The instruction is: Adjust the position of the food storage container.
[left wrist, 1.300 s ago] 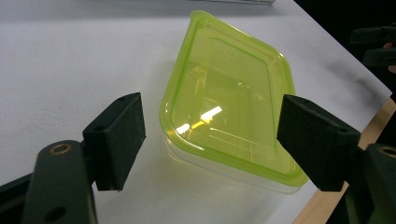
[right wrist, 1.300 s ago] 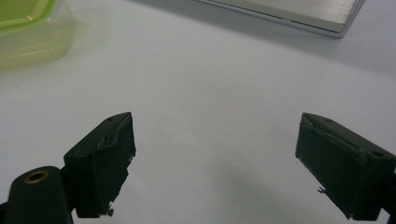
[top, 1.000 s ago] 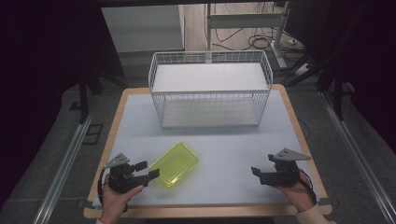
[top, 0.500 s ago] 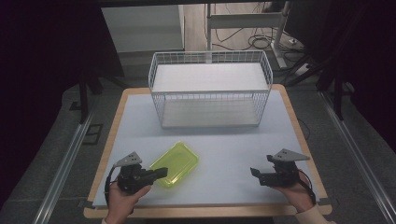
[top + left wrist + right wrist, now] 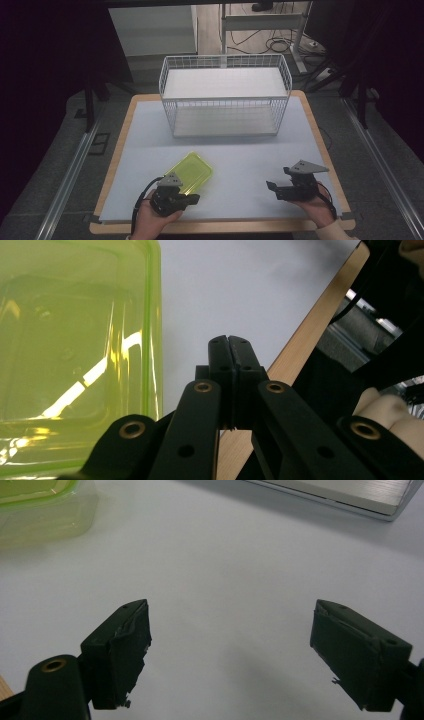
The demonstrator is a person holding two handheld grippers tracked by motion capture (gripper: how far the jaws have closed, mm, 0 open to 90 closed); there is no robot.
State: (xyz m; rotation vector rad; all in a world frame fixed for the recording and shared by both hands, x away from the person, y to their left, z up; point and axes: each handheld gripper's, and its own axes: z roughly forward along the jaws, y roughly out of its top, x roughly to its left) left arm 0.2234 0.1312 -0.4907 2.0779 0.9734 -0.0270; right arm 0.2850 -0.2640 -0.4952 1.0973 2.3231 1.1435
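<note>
Yellow-green container [image 5: 190, 172] on table, left claw [image 5: 192, 199] closed beside it, empty

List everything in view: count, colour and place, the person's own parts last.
table: one, pale top with a wood edge, centre of the high view.
basket: one, white wire, at the table's far side.
container: one, clear yellow-green, flat on the table near the front left, beside the left hand-held gripper.
left hand-held gripper: one, black, front left, jaws shut with nothing between them.
right hand-held gripper: one, black, front right, jaws open over bare table.
hands: two, left hand and right hand, at the near edge.
</note>
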